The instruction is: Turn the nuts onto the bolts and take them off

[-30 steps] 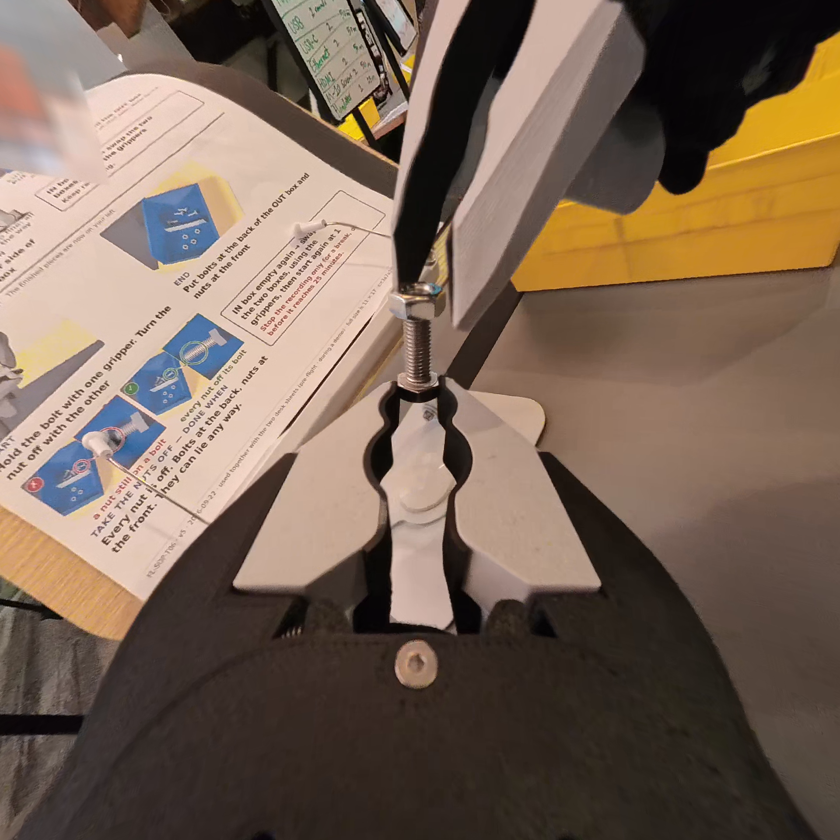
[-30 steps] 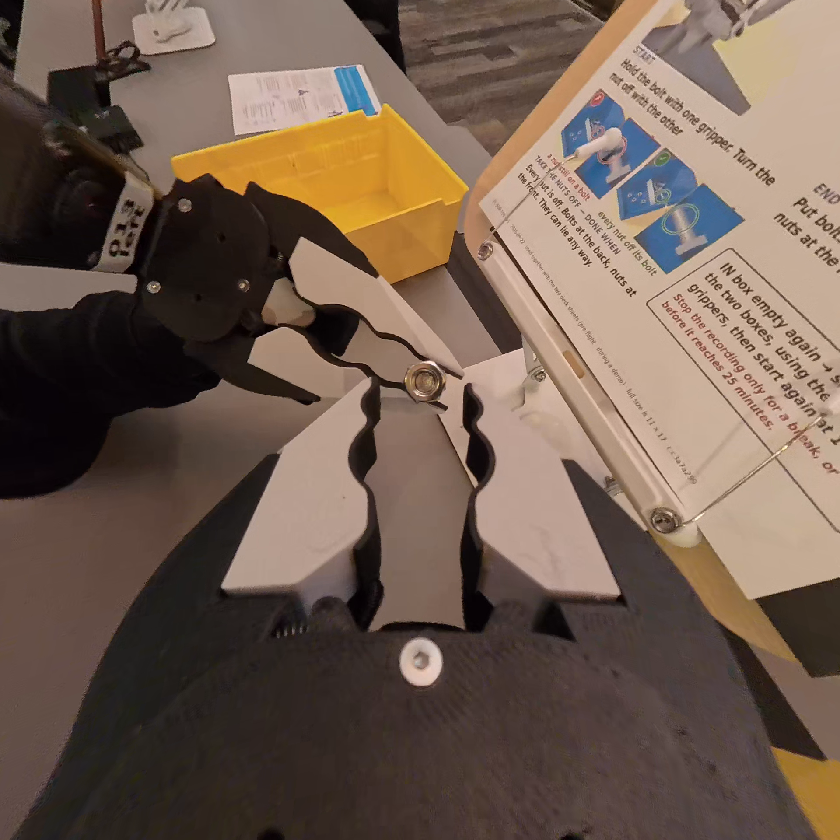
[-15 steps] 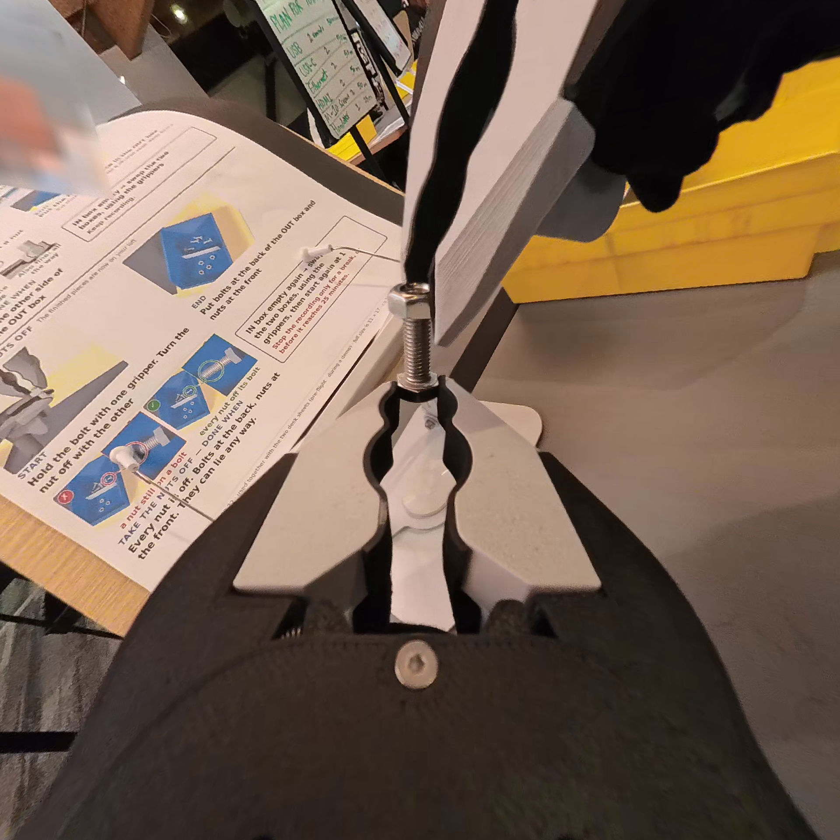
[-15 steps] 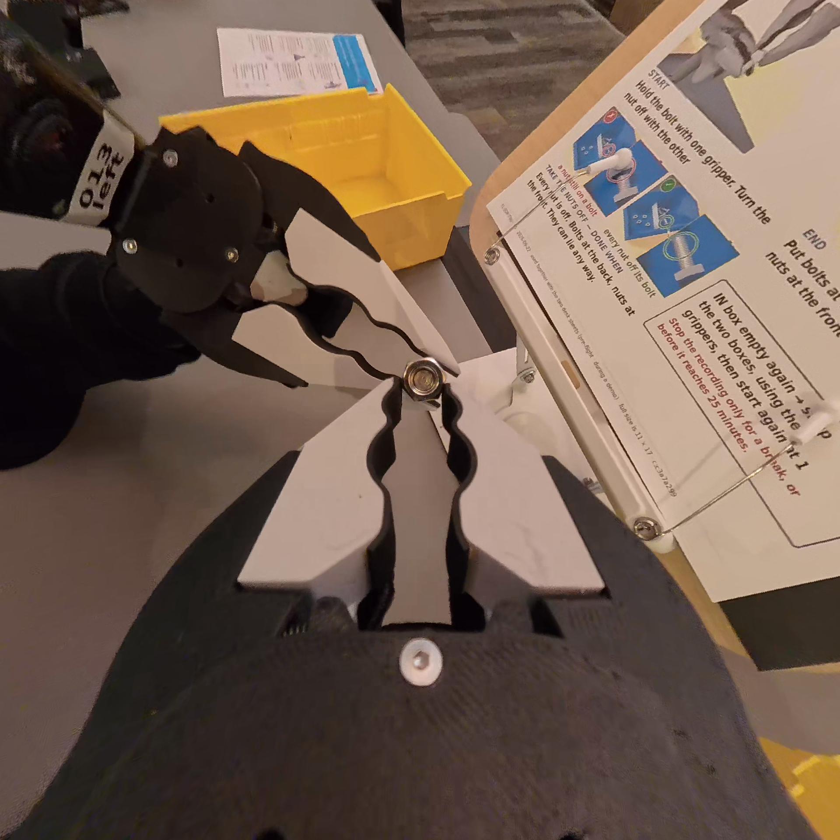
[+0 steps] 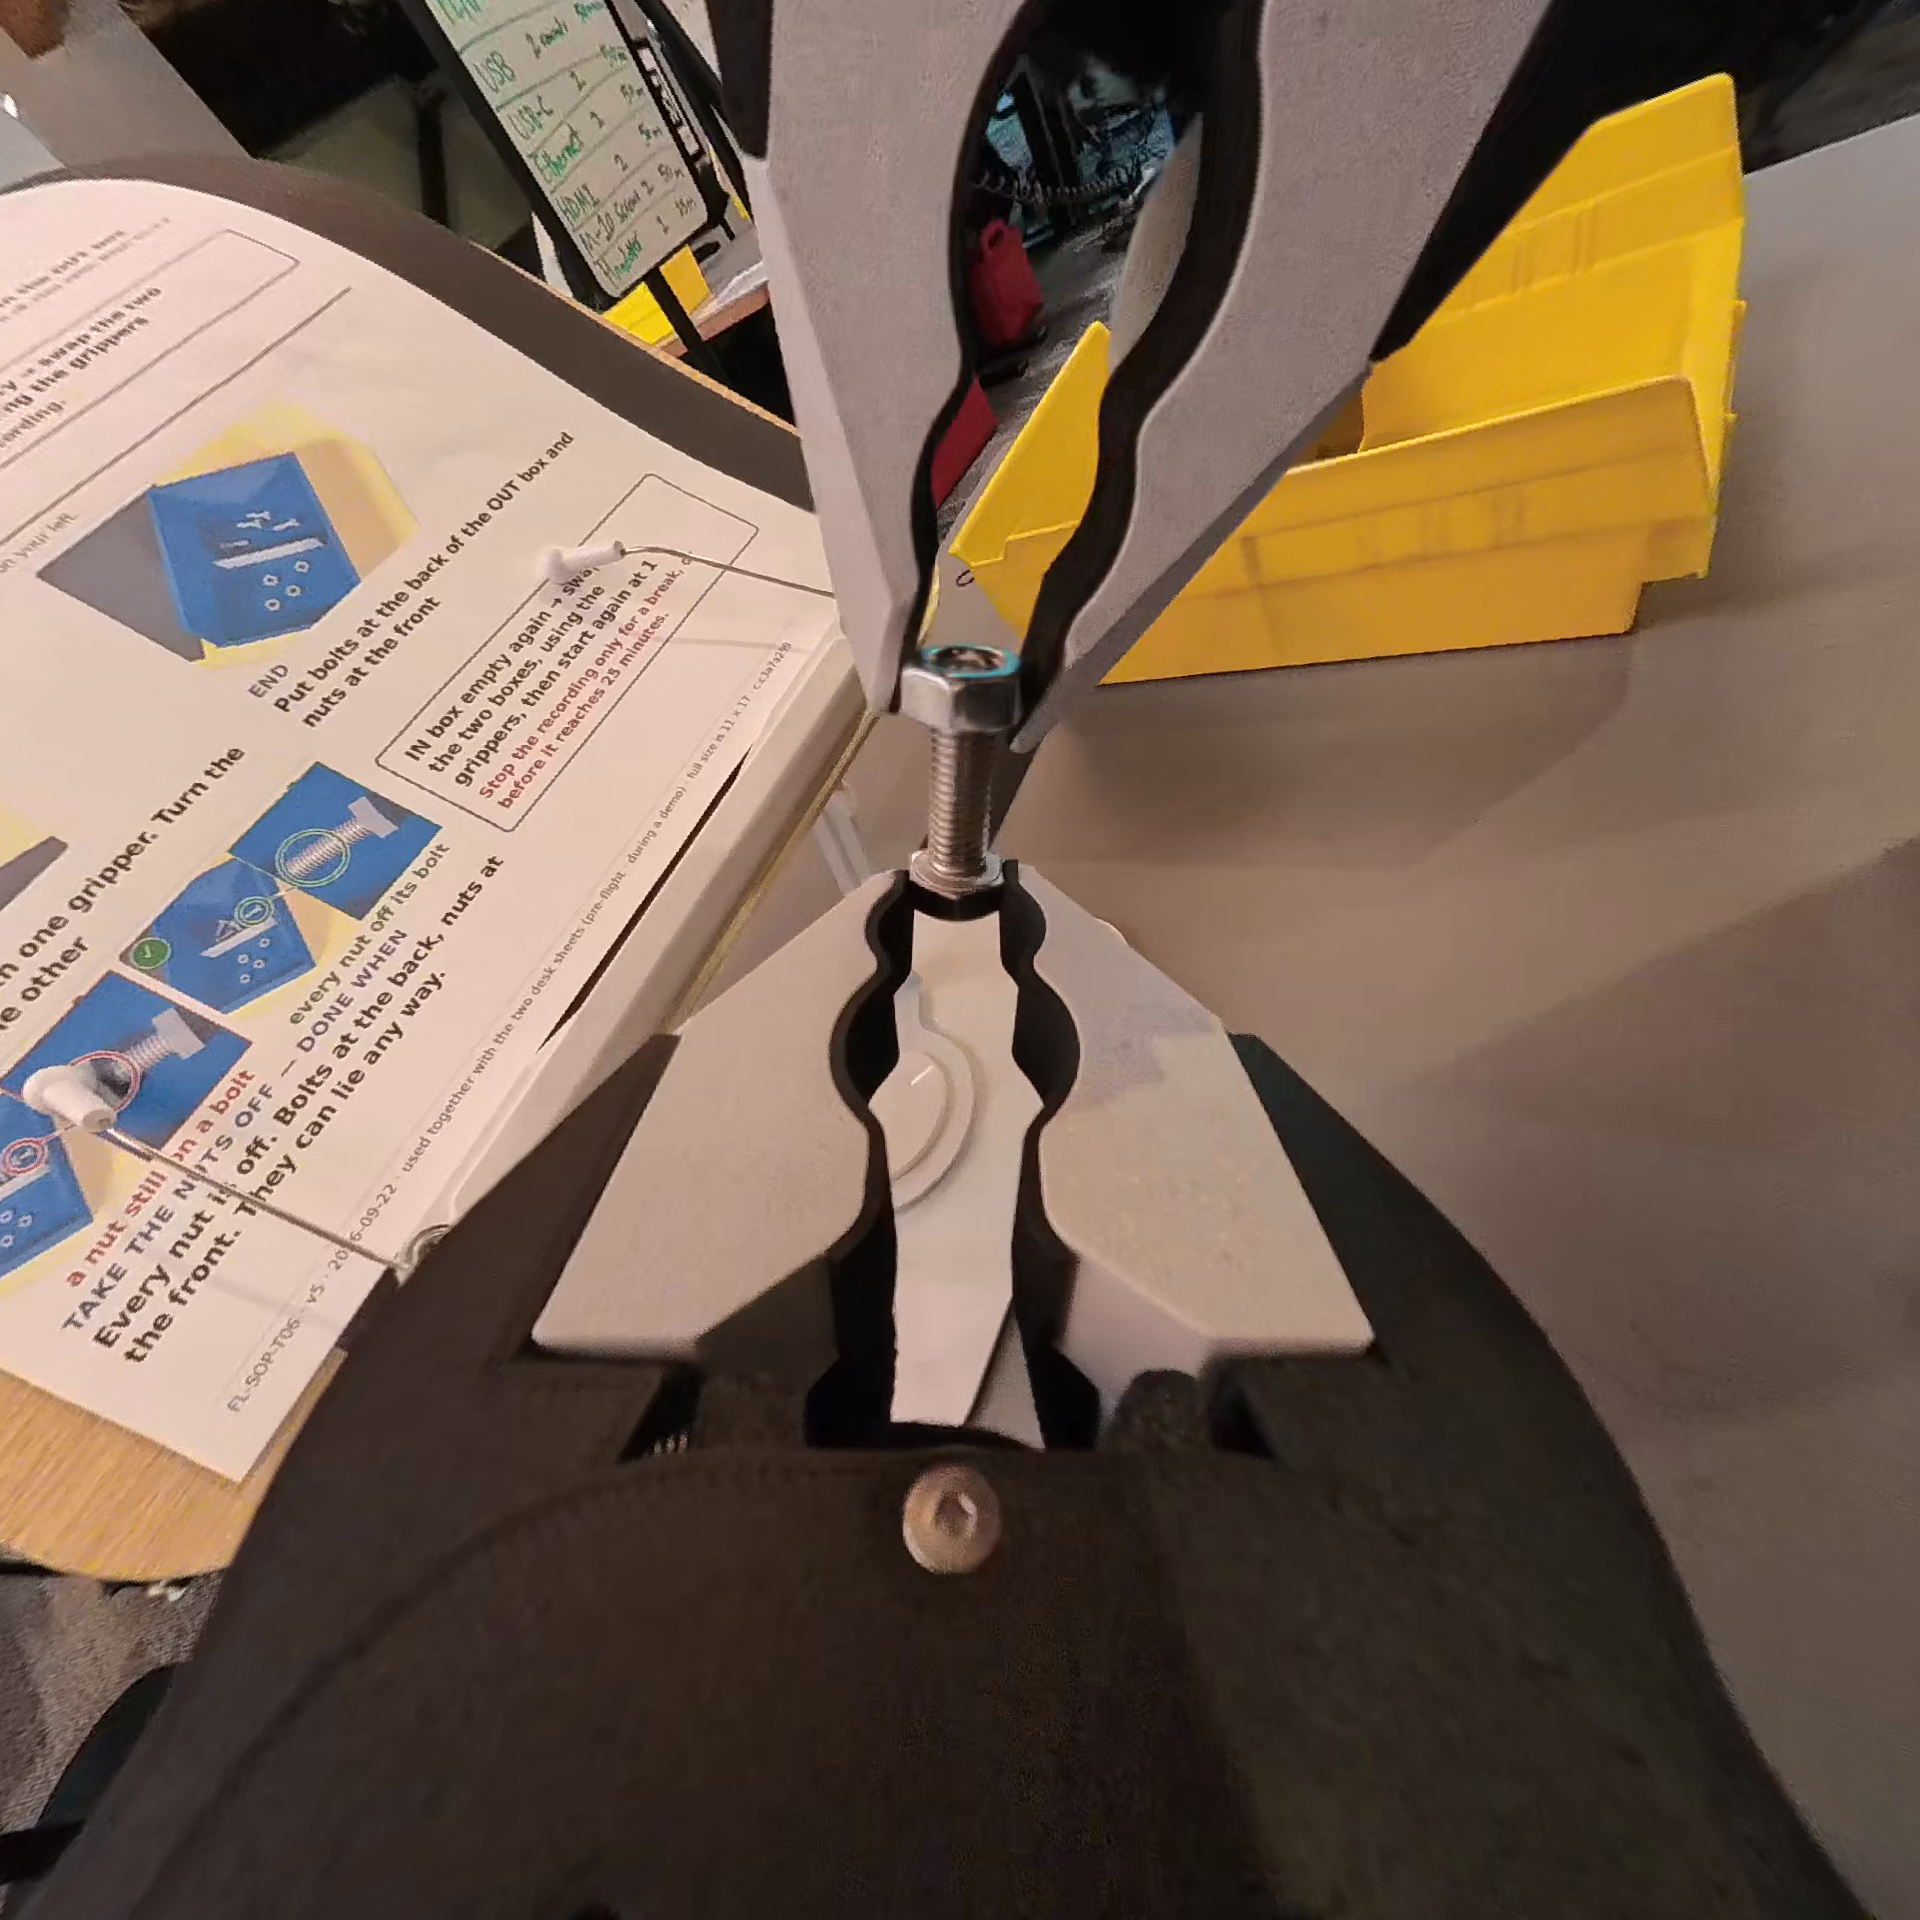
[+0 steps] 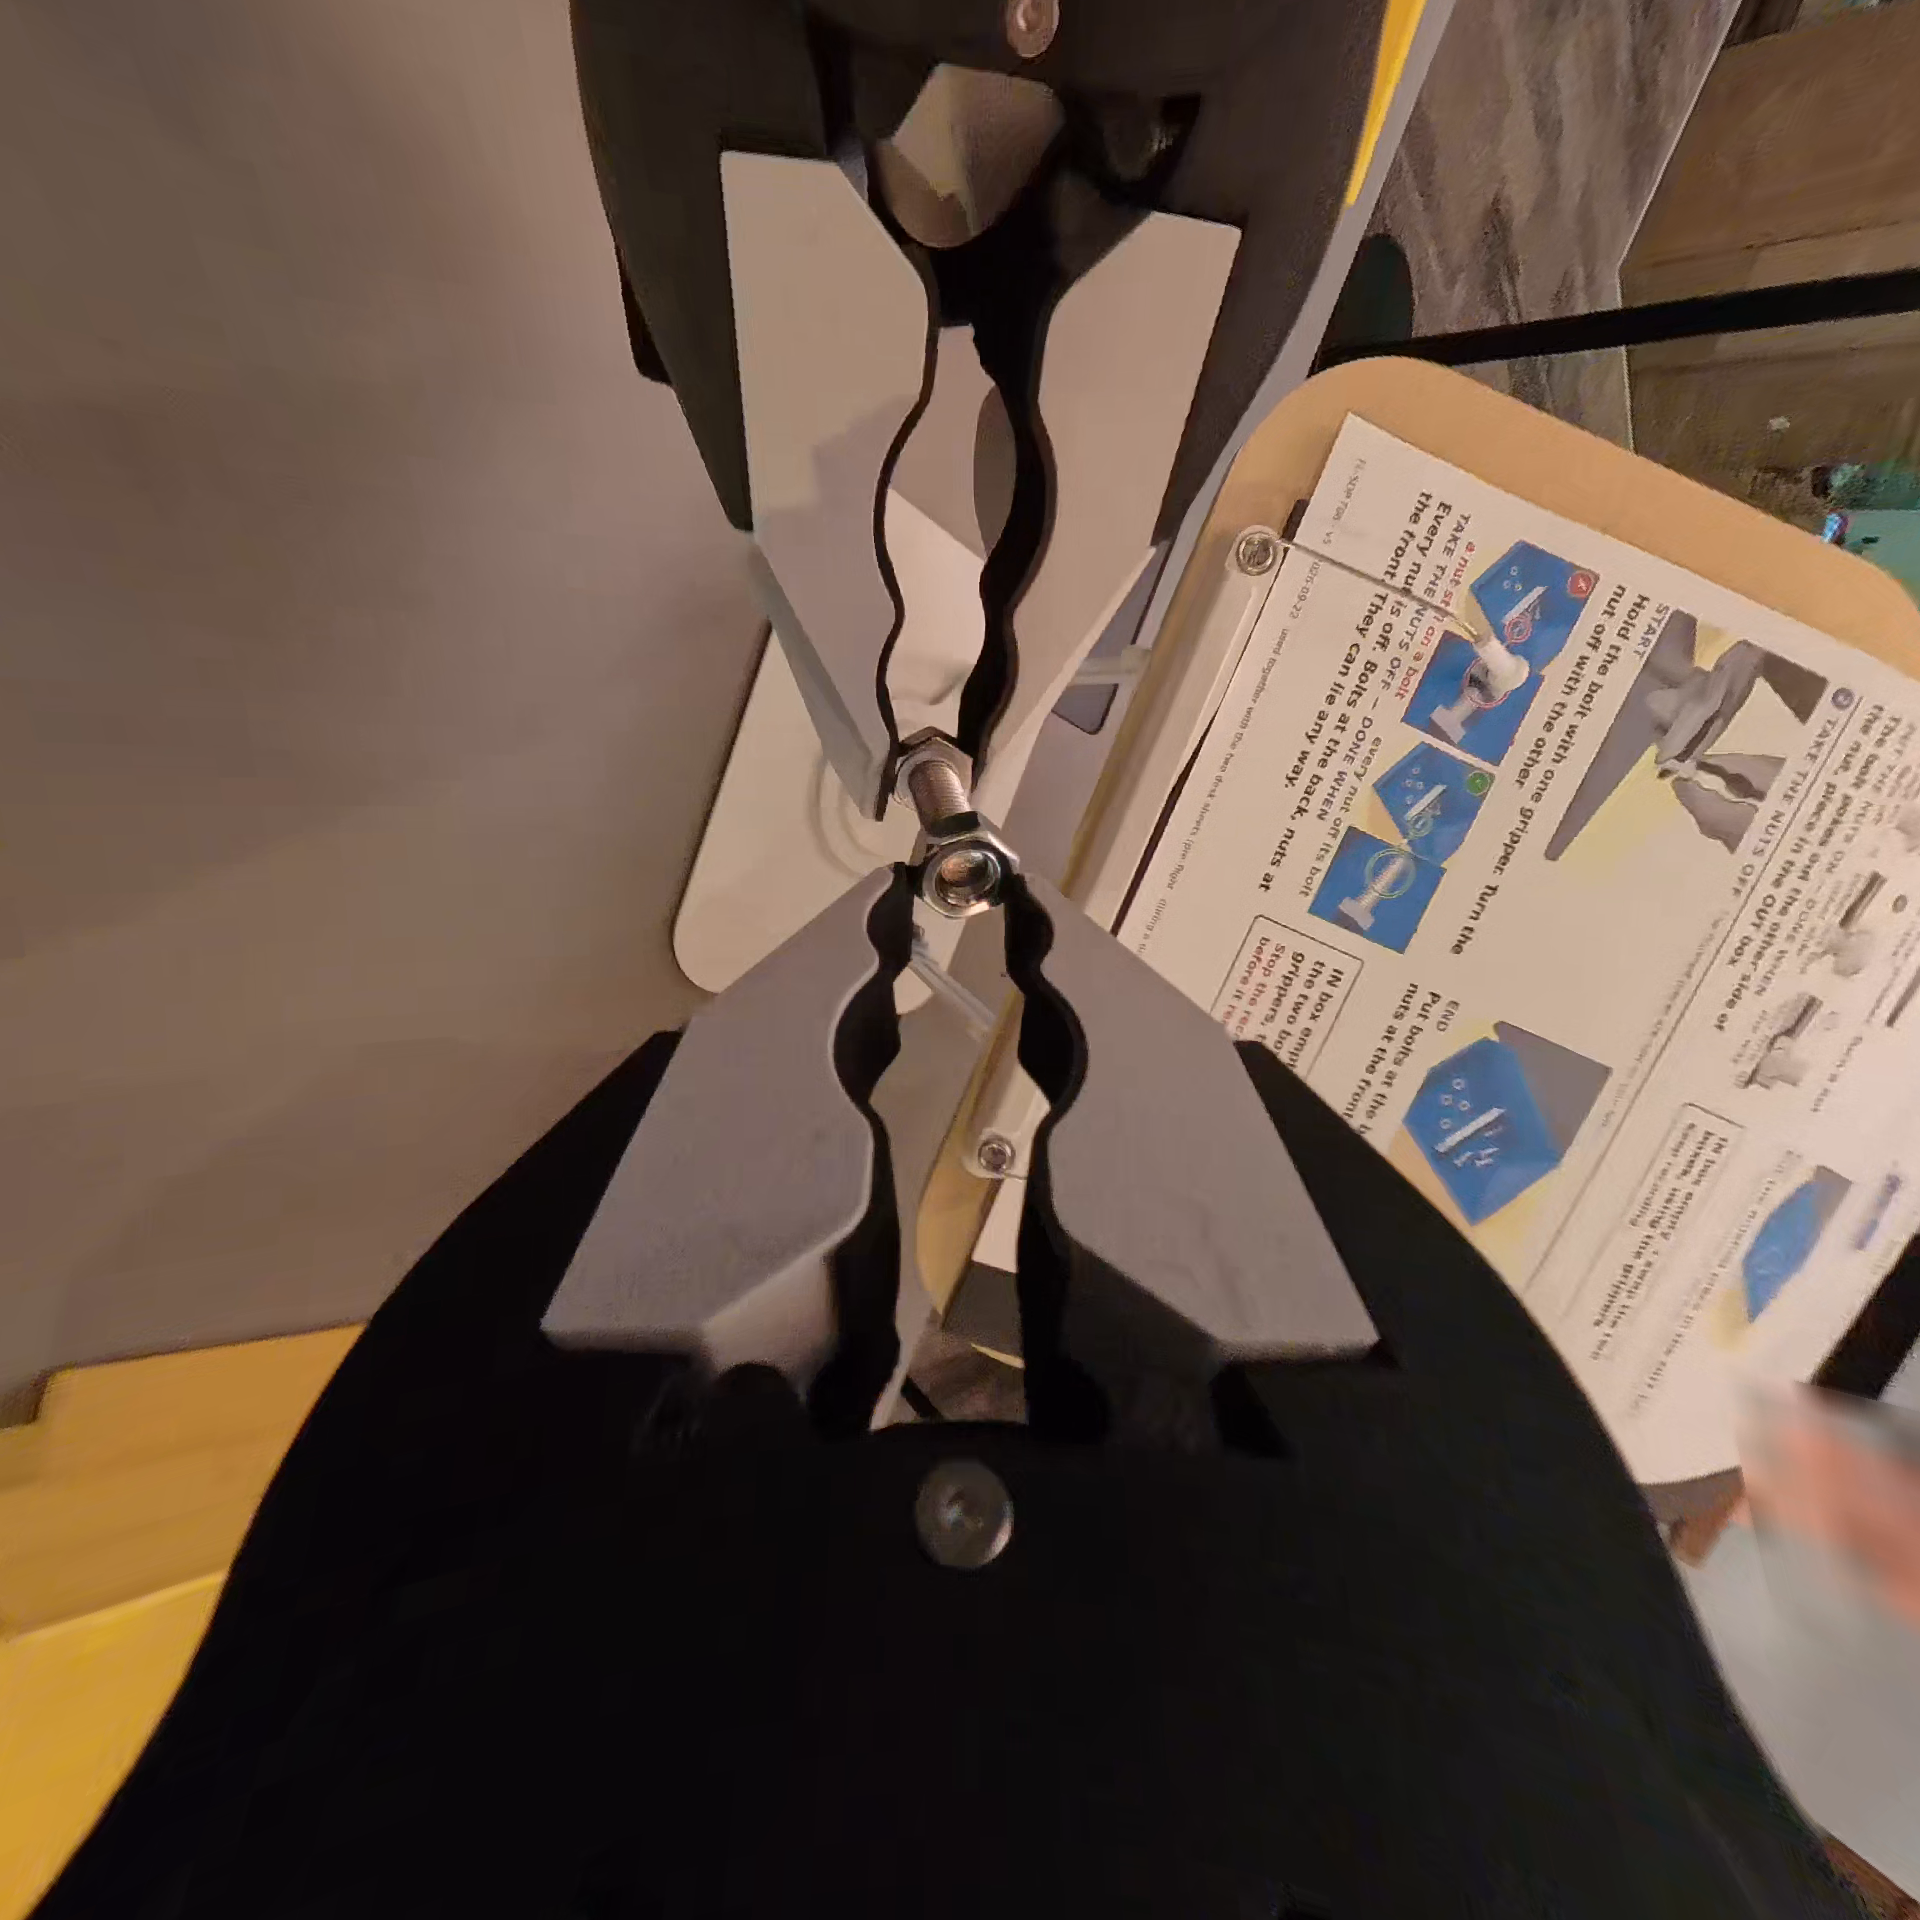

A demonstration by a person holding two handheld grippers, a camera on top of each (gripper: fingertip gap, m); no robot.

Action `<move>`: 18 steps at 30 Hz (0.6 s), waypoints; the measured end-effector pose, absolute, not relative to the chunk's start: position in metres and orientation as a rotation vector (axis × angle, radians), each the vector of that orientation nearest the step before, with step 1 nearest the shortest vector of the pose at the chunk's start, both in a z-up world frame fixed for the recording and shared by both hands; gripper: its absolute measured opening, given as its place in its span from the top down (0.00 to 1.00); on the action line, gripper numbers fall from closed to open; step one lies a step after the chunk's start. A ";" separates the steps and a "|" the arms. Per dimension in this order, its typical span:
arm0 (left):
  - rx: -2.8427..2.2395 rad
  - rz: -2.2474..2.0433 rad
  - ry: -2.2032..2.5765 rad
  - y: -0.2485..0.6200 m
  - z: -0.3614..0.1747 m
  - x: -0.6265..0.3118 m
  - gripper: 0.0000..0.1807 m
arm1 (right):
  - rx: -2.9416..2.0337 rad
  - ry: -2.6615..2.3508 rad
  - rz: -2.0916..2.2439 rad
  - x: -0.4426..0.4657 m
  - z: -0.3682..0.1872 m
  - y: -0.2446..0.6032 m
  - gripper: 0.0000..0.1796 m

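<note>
The left gripper [image 5: 954,883] has its jaws clamped on the head end of the bolt [image 5: 953,800], which points away from it and is held above the grey desk [image 5: 1455,935]. The right gripper [image 6: 961,883] has its jaws clamped on the nut [image 6: 961,876], which sits at the far end of the thread. In the left wrist view the same nut [image 5: 961,688] appears between the tips of the right gripper [image 5: 961,696].

Likely faults from this position:

- Only the tips of both pairs of jaws bear on the metal. A twist applied off the bolt's axis could let the nut slip out.
- At the end of the thread the nut may come free suddenly. If the grip is loose, it could drop to the desk instead of into the yellow bin [image 5: 1455,499].
- Side load from the right gripper could tilt the bolt in the left jaws and bind the thread.
</note>
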State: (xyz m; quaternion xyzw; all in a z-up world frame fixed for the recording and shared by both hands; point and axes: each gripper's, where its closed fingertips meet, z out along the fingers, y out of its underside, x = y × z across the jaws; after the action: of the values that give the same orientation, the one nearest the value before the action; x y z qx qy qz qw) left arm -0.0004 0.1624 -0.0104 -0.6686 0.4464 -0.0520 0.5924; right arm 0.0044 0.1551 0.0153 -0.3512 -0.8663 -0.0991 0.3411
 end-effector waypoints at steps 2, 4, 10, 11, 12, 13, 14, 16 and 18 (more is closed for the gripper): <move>-1.557 -0.131 1.040 0.162 -0.012 0.001 0.92 | -0.910 -2.262 -0.316 0.005 0.014 0.158 0.89; -1.548 -0.163 1.029 0.161 -0.010 0.004 0.92 | -0.970 -2.223 -0.281 0.005 0.015 0.160 0.75; -1.544 -0.121 0.983 0.166 -0.005 -0.003 0.92 | -1.428 -1.884 0.223 0.010 0.027 0.158 0.78; -1.542 -0.116 0.970 0.167 -0.004 -0.003 0.92 | -1.495 -1.811 0.340 0.009 0.029 0.155 0.79; -1.542 -0.110 0.962 0.168 -0.003 -0.004 0.92 | -1.562 -1.742 0.437 0.009 0.030 0.153 0.79; -1.545 -0.102 0.959 0.169 -0.004 -0.004 0.92 | -1.617 -1.683 0.517 0.008 0.030 0.151 0.80; -1.547 -0.088 0.958 0.170 -0.004 -0.005 0.92 | -1.662 -1.633 0.607 0.006 0.029 0.147 0.82; -1.547 -0.064 0.955 0.171 -0.004 -0.005 0.92 | -1.733 -1.526 0.757 0.001 0.030 0.143 0.85; -1.546 -0.061 0.953 0.171 -0.004 -0.005 0.92 | -1.773 -1.456 0.776 0.001 0.026 0.148 0.86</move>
State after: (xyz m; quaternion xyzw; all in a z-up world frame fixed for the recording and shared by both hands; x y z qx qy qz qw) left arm -0.0045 0.1708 -0.0040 -0.6709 0.4137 -0.0266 0.6149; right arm 0.0012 0.1479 0.0260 -0.6851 -0.5626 0.2999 0.3524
